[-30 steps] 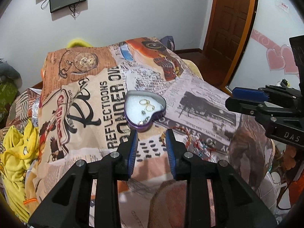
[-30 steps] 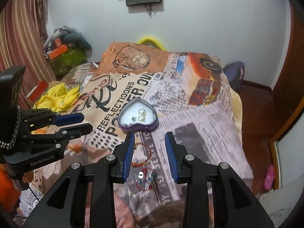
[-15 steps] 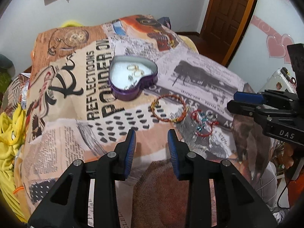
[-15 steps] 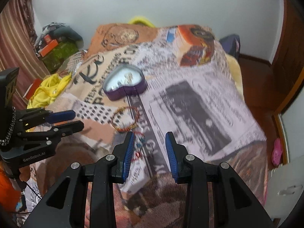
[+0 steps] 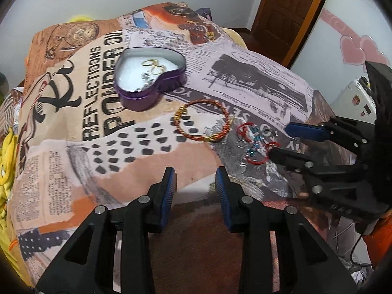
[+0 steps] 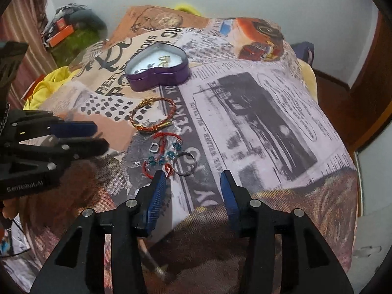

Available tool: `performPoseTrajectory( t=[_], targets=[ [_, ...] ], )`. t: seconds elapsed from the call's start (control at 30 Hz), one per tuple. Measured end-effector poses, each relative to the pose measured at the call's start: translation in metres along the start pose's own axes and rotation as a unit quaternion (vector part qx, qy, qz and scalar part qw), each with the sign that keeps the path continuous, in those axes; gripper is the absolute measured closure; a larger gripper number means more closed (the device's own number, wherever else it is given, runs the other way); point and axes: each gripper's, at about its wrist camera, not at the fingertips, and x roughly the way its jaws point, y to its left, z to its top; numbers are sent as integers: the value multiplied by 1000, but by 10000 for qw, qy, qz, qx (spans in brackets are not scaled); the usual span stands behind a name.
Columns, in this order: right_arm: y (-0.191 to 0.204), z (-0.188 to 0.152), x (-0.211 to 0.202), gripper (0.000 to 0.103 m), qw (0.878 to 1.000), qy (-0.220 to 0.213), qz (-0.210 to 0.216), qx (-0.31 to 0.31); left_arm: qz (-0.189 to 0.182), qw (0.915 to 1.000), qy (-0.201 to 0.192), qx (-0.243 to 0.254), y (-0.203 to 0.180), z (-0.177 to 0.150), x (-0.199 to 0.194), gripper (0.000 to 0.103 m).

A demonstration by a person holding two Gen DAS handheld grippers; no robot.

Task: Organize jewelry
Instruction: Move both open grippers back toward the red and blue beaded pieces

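A purple heart-shaped tin sits open on the printed bedspread, with gold rings and small silver pieces inside. Nearer lies a red-and-gold bracelet. Beside it is a tangle of red cord with blue beads and a silver ring. My left gripper hovers open short of the bracelet, nothing between its fingers. My right gripper hangs just short of the red cord tangle; its jaws are opening and hold nothing.
The bedspread covers a bed that falls away at the near edge and to the right. Yellow cloth lies at the left edge. A wooden door and floor are to the right, with clutter against the far left wall.
Both grippers have sunk toward the bed and tipped further down, so the jewelry looks closer and larger. The right jaws stand wider than before.
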Motion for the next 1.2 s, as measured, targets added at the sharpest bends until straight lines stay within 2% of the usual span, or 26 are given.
performPoseTrajectory(
  t=[0.2, 0.4, 0.5, 0.67, 0.73, 1.03, 1.13, 1.2],
  targets=[
    [9, 2, 6, 60, 9994, -167, -157, -242, -90, 9999, 33, 34, -5, 5, 8, 69],
    [-1, 2, -2, 60, 9998, -92, 133, -106, -273, 9996, 40, 21, -7, 10, 13, 70],
    [-5, -3, -7, 60, 9998, -171, -95, -86, -307, 9994, 44, 147, -12, 12, 17, 81],
    [-8, -9, -8, 60, 9992, -195, -296, -198, -342, 9989, 51, 319, -22, 18, 24, 86],
    [-3, -9, -7, 60, 9986, -227, -372, -314, -373, 9986, 59, 382, -25, 20, 27, 86],
    [3, -2, 4, 60, 9985, -307, -226, -385, -500, 9968, 80, 614, -34, 24, 33, 86],
    [1, -1, 6, 65, 9986, -348, -212, -345, -511, 9964, 57, 676, -37, 25, 35, 87],
    [0, -1, 6, 68, 9986, -363, -189, -327, -486, 9963, 30, 703, -39, 26, 37, 91]
  ],
)
